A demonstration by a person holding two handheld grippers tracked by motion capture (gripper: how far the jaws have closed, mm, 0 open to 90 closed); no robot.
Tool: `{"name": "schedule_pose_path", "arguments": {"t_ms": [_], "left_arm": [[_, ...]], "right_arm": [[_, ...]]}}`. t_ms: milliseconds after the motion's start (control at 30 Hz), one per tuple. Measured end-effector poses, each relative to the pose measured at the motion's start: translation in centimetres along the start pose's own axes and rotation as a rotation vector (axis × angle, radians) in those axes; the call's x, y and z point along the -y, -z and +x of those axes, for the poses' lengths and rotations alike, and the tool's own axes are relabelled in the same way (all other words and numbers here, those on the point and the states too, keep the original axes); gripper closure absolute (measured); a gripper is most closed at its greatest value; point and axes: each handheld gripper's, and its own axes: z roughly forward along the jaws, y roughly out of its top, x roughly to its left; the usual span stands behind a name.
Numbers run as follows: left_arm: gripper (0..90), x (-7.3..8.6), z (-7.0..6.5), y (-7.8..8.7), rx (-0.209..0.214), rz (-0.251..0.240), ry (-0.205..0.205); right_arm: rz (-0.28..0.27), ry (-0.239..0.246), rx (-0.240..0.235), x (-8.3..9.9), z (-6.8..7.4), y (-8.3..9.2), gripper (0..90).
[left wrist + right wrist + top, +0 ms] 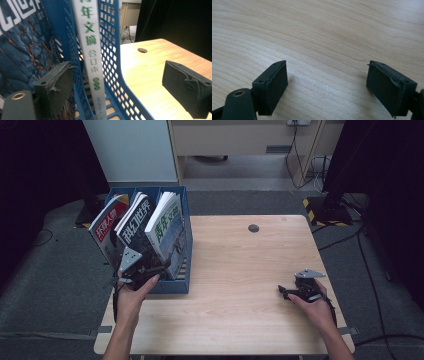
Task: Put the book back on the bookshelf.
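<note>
Reached with left gripper (pixel 142 270), jaws wide, astride green-titled magazine (pixel 91 50) in blue rack (pixel 186 215) at nine o'clock on bench (pixel 240 270). Probably needed closing next. Right gripper (pixel 300 292) idle, wide.

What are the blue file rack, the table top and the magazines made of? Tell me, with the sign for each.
Blue file rack: likely moulded plastic, given its even grid of holes and slight sheen.
Table top: pale wood or wood-look laminate, matte, with grain lines.
Magazines: paper with glossy printed covers.

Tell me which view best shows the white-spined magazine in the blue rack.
The high view: the white-spined magazine stands whole in the blue rack. The left gripper view gives its spine close up; the right gripper view faces bare table.
</note>
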Motion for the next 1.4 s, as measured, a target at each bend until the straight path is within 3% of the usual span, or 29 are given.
{"name": "schedule_pose_path", "arguments": {"t_ms": [867, 1400], "left_arm": [[9.3, -0.6, -3.5, -1.0, 0.103, 0.018, -0.049], [6.4, -0.1, -5.1, -2.8, 0.144, 0.098, -0.095]], "right_arm": [[-0.001, 0.004, 0.001, 0.0, 0.0, 0.0, 16.8], [0.004, 0.003, 0.000, 0.0, 0.0, -0.1, 15.9]]}}
